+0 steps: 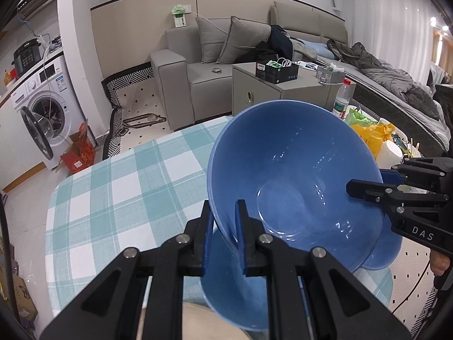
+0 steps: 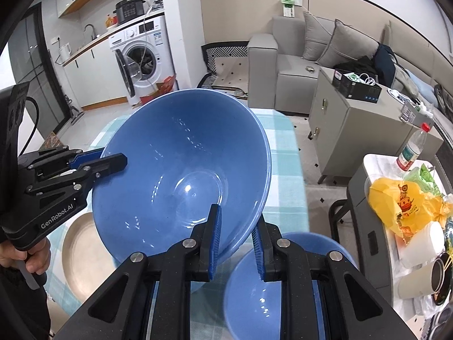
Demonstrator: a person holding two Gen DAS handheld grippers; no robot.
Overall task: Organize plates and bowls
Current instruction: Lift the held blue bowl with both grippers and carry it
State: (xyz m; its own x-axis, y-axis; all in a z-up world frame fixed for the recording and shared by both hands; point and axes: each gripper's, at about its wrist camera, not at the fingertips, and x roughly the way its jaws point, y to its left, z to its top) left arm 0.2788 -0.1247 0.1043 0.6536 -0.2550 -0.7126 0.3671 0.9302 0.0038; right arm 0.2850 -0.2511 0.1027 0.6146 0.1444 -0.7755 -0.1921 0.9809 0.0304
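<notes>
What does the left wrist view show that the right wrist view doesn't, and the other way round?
Only the left wrist view: the bed with rumpled grey bedding along the right.

Only the right wrist view: the kitchen counter with a white kettle and tap, and most of the beige plate on the table.

Both: the large blue bowl held by its rim between the left gripper and the right gripper, a second blue bowl below it, the checked tablecloth, the washing machine and the sofa.
</notes>
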